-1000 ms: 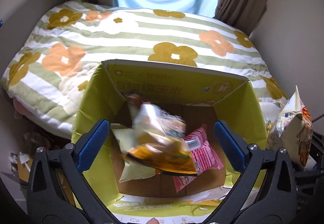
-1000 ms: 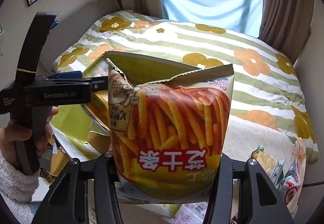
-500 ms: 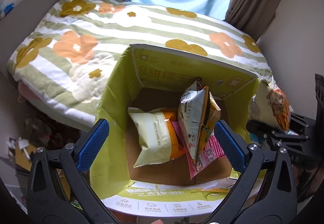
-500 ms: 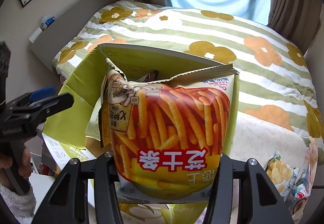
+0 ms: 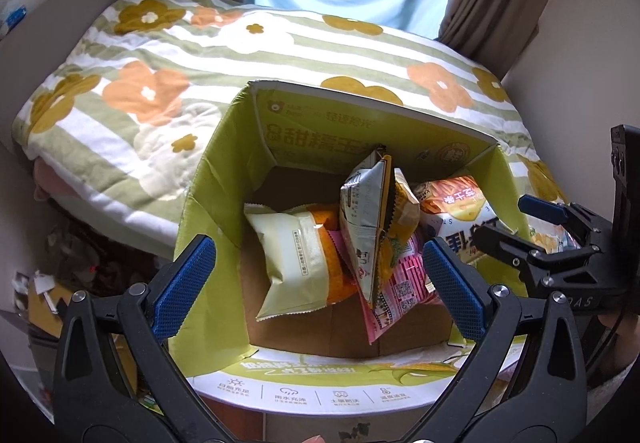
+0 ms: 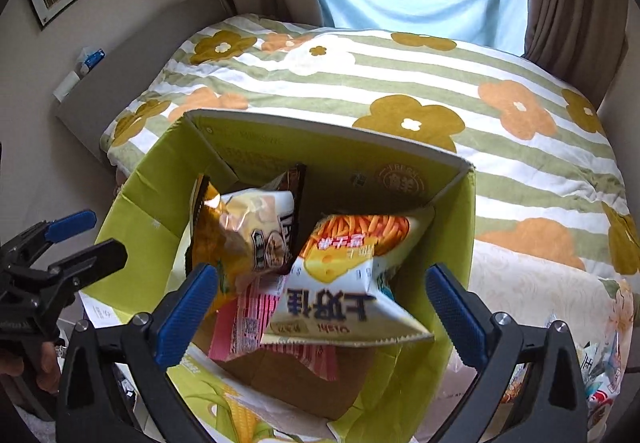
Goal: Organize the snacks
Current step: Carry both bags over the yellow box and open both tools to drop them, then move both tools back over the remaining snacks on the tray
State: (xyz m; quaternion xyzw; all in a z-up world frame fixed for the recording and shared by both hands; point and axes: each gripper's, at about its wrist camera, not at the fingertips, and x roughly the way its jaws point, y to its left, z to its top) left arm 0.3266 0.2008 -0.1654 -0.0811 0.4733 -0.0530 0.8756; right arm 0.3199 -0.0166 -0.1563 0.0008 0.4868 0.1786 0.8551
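Tilting down over the box [image 6: 460, 211], both grippers' fingers [image 6: 188, 307] spread, right opening, pinching nothing.

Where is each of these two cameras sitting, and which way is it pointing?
Left wrist view: sits on the left gripper, looking steeply down into the green cardboard box; its open blue-padded fingers frame the shot, right gripper at the edge.
Right wrist view: sits on the right gripper, its jaws opening, above the fries bag; a hand shows lower left.
Shared: the box, snack bags, floral bedspread and curtains.
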